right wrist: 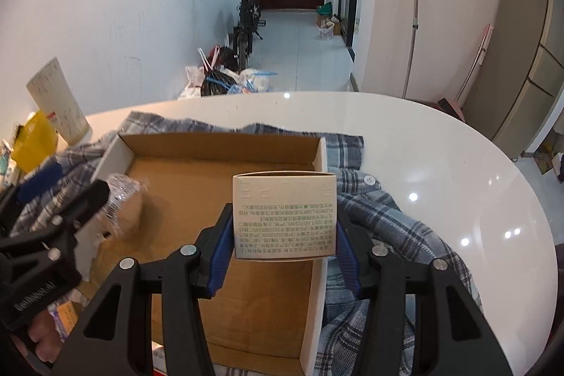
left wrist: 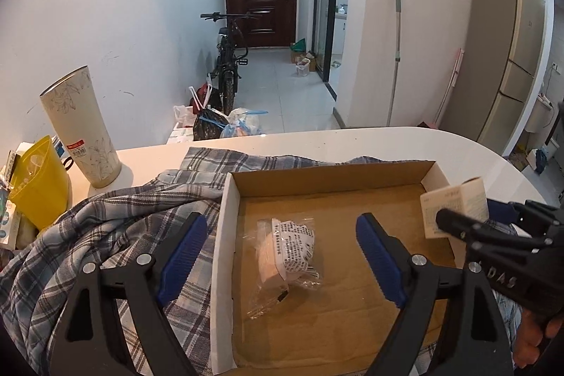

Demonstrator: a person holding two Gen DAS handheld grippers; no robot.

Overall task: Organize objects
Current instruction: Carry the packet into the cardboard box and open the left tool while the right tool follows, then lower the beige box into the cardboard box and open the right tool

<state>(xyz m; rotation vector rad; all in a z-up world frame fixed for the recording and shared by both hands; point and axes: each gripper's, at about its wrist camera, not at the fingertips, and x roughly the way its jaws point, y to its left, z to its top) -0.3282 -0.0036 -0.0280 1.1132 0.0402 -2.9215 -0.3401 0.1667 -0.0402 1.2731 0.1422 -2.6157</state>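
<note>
An open cardboard tray [left wrist: 225, 235] lies on a plaid shirt [left wrist: 116, 217] on the white table. A plastic-wrapped packet [left wrist: 285, 252] lies on the tray floor. My left gripper [left wrist: 282, 249] is open, its blue pads either side of the packet and above it, not touching. My right gripper [right wrist: 283, 235] is shut on a small cream box [right wrist: 285, 217] with printed text, held above the tray's right wall [right wrist: 319, 235]. The box also shows in the left wrist view [left wrist: 453, 207]. The packet shows at the left in the right wrist view [right wrist: 123, 196].
A tall cream cylinder [left wrist: 81, 129] and a yellow container [left wrist: 38, 178] stand at the table's left with small clutter. Beyond the table edge [left wrist: 317, 133] are trash bags [left wrist: 218, 125], a bicycle [left wrist: 229, 59], a mop [left wrist: 396, 51] and a fridge [left wrist: 507, 51].
</note>
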